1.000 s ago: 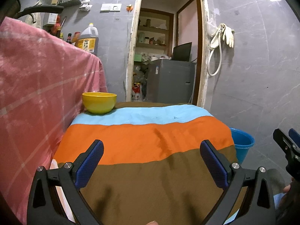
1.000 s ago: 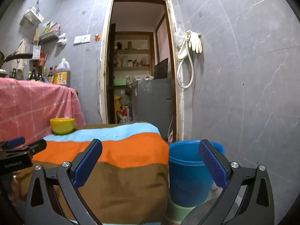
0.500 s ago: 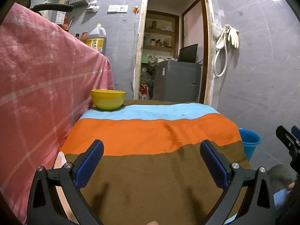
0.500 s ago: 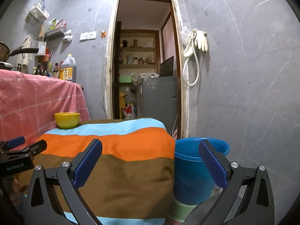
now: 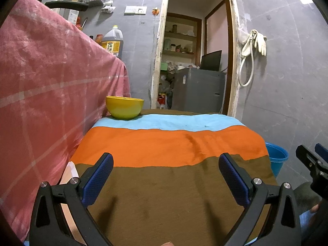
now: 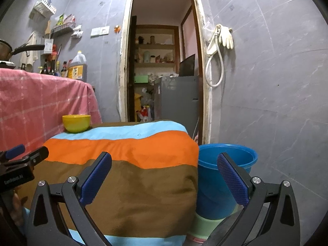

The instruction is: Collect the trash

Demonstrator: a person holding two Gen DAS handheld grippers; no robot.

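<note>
Left gripper (image 5: 166, 170): jaws wide apart, empty, nearer the striped cloth (image 5: 164, 143) than a second ago.
Right gripper (image 6: 164, 170): jaws apart, empty.
Blue bucket (image 6: 225, 164): just beside the cloth.
Trash: none visible; search pending.

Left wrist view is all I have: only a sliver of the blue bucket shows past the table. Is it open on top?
Observer: Yes. In the right wrist view the bucket stands uncovered beside the table, its rim fully visible.
Operator: What is it standing on?
Observer: A pale green base shows under it; I can't tell what that is.
Operator: Is the right gripper holding anything?
Observer: No. The right gripper is open and empty, with the table edge and bucket between its fingers.
</note>
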